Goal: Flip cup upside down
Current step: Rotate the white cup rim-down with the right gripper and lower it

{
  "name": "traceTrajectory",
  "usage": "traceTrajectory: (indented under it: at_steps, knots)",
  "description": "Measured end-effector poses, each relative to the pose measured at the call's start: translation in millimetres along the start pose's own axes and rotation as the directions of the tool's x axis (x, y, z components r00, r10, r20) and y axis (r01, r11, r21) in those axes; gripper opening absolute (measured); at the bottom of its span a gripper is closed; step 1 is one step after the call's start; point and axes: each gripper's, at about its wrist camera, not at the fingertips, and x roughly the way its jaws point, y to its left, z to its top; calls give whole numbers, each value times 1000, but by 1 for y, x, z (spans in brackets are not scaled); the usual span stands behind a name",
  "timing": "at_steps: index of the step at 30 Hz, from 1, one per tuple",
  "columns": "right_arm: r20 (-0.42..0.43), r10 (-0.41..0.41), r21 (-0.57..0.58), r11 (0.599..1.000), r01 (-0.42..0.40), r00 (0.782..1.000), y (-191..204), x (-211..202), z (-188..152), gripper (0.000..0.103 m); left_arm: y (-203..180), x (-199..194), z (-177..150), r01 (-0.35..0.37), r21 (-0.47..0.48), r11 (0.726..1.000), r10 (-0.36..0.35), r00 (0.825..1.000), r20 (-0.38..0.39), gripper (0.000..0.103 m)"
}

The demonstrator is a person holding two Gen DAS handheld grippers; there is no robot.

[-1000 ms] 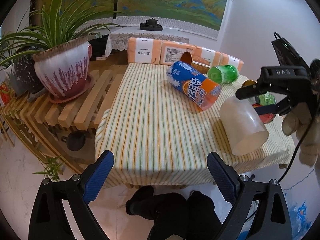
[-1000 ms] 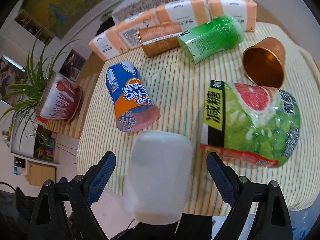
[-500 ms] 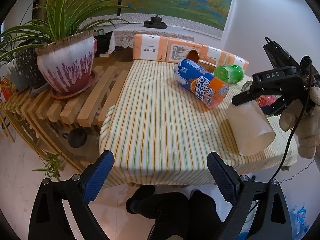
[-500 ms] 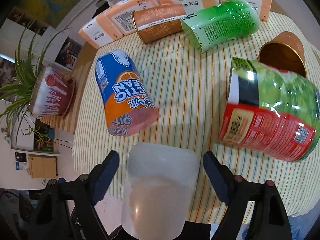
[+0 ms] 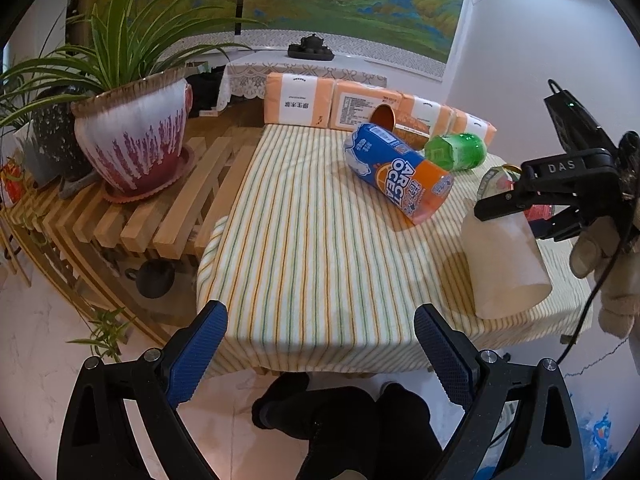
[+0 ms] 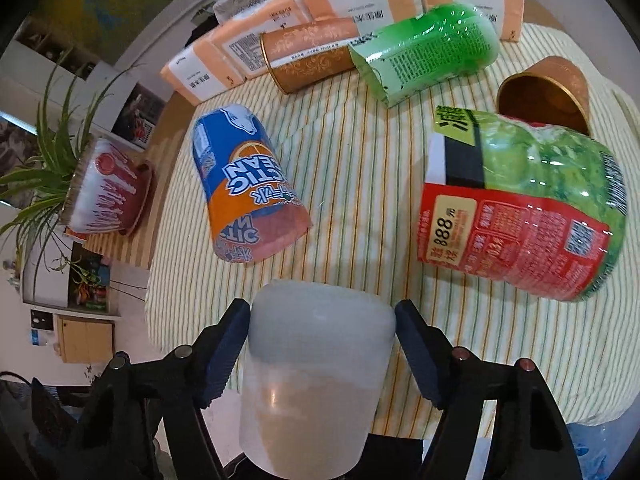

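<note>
Item: frosted cup (image 6: 316, 376), one; near the front right edge of the striped table (image 5: 320, 260), closed end toward the far side, wide mouth toward the viewer.

Right hand-held gripper (image 6: 322, 344): pads on either side of the cup's closed end, clasping it; a gloved hand (image 5: 608, 264) holds it from the right.

Left hand-held gripper (image 5: 320, 344): spread wide, holding nothing, before the table's front edge.

Left view only: potted plant (image 5: 132, 136) on a slatted bench (image 5: 132, 224).

Right view only: red-and-green bottle (image 6: 520, 208) shown whole, and a copper cup (image 6: 548, 92) behind it.

Other stock: blue-orange bottle (image 6: 244, 184), one; green bottle (image 6: 428, 52), one; copper tin (image 6: 308, 52), one; orange packets (image 5: 298, 98), four.
</note>
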Motion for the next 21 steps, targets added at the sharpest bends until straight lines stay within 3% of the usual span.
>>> traceTrajectory:
  at_steps: [5, 8, 12, 21]
  knots:
    - [93, -18, -41, 999, 22, 996, 9, -18, -8, 71, -2, -6, 4, 6, -3, 1000, -6, 1000, 16, 96]
    - [189, -35, -76, 996, 50, 981, 15, -31, -16, 71, -4, -9, 5, 7, -1, 1000, -7, 1000, 27, 96]
    - [341, -80, -119, 985, 127, 937, 24, -46, -32, 70, -5, -9, 6, 17, -9, 1000, -17, 1000, 23, 96]
    - [506, -157, -132, 958, 256, 848, 36, -52, -50, 70, -8, -10, 5, 23, 1, 1000, -23, 1000, 21, 96]
